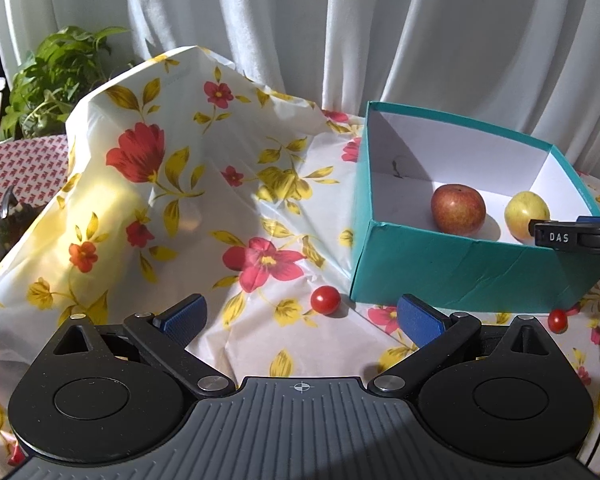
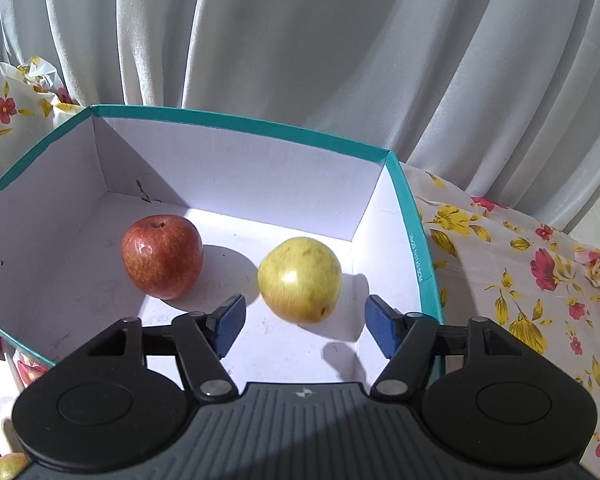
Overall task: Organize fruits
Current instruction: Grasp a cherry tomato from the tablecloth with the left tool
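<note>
- A teal cardboard box with a white inside stands open-topped on a table covered with a white plastic cloth printed with red flowers and yellow leaves.
- Two fruits lie on the box floor, apart from each other: a round red apple toward the box's left wall, and a round yellow-green apple toward its right wall.
- The right gripper hangs over the near edge of the box with its blue-padded fingers spread wide. The yellow-green apple sits just beyond the gap between them, touching neither pad.
- The left gripper hovers over the cloth in front of the box, outside it, its blue fingers wide apart and holding nothing.
- Only the left wrist view shows a small round red cherry tomato on the cloth just off the box's near left corner, and a second small red tomato near the box's near wall, further right.
- That view also shows a leafy green plant beyond the cloth's far left edge, and one black fingertip of the right gripper marked "DAS" over the box.
- The right wrist view alone shows a yellowish fruit at its bottom left corner, mostly cut off.
- A white pleated curtain hangs behind the table in both views.
</note>
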Demonstrator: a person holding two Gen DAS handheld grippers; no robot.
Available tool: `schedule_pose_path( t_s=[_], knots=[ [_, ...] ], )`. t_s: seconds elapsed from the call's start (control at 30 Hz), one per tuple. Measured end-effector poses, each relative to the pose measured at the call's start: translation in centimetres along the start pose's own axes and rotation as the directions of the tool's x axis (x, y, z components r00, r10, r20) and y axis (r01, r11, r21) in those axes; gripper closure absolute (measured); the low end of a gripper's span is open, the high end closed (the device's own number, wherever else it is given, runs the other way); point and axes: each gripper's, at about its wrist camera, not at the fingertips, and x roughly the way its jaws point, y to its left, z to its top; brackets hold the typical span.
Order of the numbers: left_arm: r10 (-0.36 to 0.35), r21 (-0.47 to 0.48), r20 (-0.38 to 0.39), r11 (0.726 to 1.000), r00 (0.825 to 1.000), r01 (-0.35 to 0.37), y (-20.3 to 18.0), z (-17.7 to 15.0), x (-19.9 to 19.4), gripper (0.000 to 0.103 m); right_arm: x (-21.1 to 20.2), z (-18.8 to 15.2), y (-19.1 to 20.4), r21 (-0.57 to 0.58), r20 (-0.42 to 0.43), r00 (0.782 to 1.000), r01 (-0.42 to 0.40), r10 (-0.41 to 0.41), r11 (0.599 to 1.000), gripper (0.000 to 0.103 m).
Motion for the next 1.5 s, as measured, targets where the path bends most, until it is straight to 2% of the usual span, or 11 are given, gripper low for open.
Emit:
schedule_pose_path(
  t_s=[0.17, 0.27, 0.4, 0.53, 0.6, 0.77, 0.93, 1.03, 1.17, 1.3, 1.5],
  knots=[
    [0.018, 0.068, 0.045, 0.997, 0.999, -0.021, -0.2, -1.8, -0.2, 0.000, -5.5, -0.9, -0.7, 0.024, 0.144, 0.989, -0.039, 0.035, 0.999, 0.000],
    [0.011, 0.112, 0.080, 0.994, 0.997, -0.020, -0.3, -3.1, -0.4, 0.000, -10.1, -2.3, -1.0, 0.038, 0.269, 0.963, -0.044, 0.032, 0.998, 0.000],
    [-0.032, 0.170, 0.093, 0.985, 0.995, 0.016, -0.9, -4.7, -0.5, 0.000, -14.8, -4.2, -1.3, 0.068, 0.428, 0.904, -0.018, -0.013, 0.998, 0.000],
    [-0.055, 0.228, 0.088, 0.973, 0.995, 0.034, -1.8, -6.0, -0.2, 0.000, -14.3, -4.6, -1.4, 0.071, 0.292, 0.954, -0.095, 0.071, 0.993, 0.000],
    [-0.079, 0.241, 0.079, 0.969, 0.994, 0.058, -2.0, -6.5, -0.1, 0.000, -14.1, -5.4, -1.5, 0.116, 0.246, 0.963, -0.142, 0.110, 0.983, 0.000],
    [-0.094, 0.277, 0.095, 0.959, 0.991, 0.065, -2.6, -8.2, 0.3, 0.000, -16.7, -7.9, -1.4, 0.190, 0.343, 0.937, -0.129, 0.057, 0.973, 0.000],
    [-0.106, 0.298, 0.066, 0.951, 0.992, 0.082, -3.0, -9.5, 1.5, 0.002, -18.0, -9.5, -0.8, 0.167, 0.340, 0.939, -0.116, 0.053, 0.979, 0.000],
    [-0.103, 0.308, 0.045, 0.948, 0.994, 0.085, -3.3, -10.0, 2.2, 0.019, -18.5, -9.8, -0.9, 0.190, 0.333, 0.942, -0.112, 0.043, 0.975, 0.000],
    [-0.115, 0.294, 0.012, 0.950, 0.993, 0.106, -3.3, -10.4, 3.0, 0.021, -18.7, -10.2, -0.8, 0.178, 0.310, 0.951, -0.079, 0.021, 0.981, 0.000],
    [-0.115, 0.286, -0.011, 0.952, 0.993, 0.114, -3.3, -10.6, 3.7, 0.033, -18.7, -10.5, -0.8, 0.177, 0.294, 0.956, -0.066, 0.011, 0.982, 0.000],
    [-0.135, 0.274, -0.019, 0.952, 0.991, 0.135, -3.4, -10.5, 3.7, 0.043, -18.7, -10.5, -0.6, 0.163, 0.281, 0.960, -0.056, 0.008, 0.985, 0.000]
  ],
)
